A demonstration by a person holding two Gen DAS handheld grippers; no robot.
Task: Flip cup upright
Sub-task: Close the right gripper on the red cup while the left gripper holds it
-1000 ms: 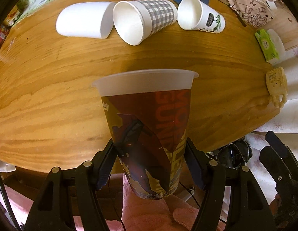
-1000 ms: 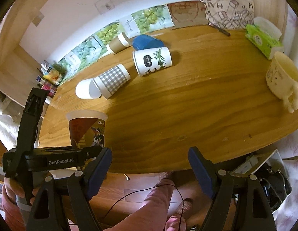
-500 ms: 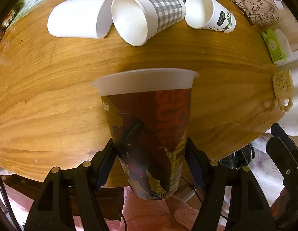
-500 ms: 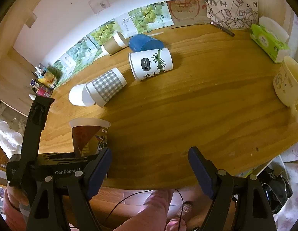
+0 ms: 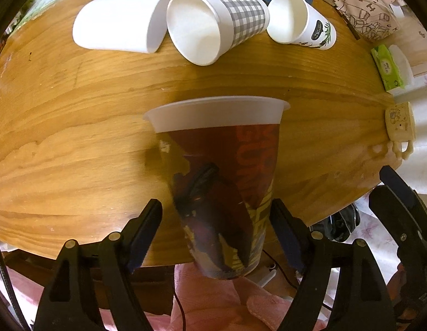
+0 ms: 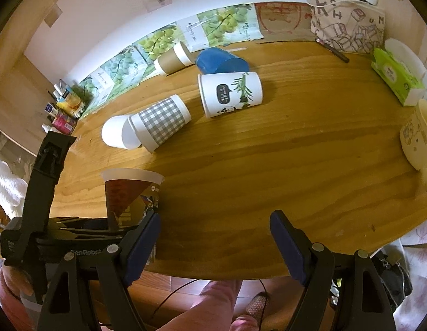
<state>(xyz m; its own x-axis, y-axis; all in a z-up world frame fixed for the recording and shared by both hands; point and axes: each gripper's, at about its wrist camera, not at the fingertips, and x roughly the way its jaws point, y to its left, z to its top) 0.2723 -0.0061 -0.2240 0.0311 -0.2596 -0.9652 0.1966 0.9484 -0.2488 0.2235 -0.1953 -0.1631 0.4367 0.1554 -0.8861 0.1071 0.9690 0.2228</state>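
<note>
A dark red and yellow printed cup (image 5: 224, 182) with a white rim stands upright between the fingers of my left gripper (image 5: 216, 234). The jaws have spread and there are gaps on both sides of the cup. It also shows in the right wrist view (image 6: 130, 195), near the table's front left edge. My right gripper (image 6: 214, 245) is open and empty over the front edge of the wooden table (image 6: 268, 165). A plain white cup (image 5: 117, 29), a grey checked cup (image 5: 213, 24) and a panda-print cup (image 5: 301, 22) lie on their sides farther back.
A blue cup (image 6: 221, 60) and a brown cup (image 6: 173, 60) lie at the back by the wall. A cream mug (image 6: 418, 138) and a green tissue pack (image 6: 396, 78) sit at the right edge. A printed bag (image 6: 348, 24) stands at the back right.
My left gripper's jaws have opened and let go of the printed cup, which now stands lower over the table. Both grippers have moved a little forward over the table.
</note>
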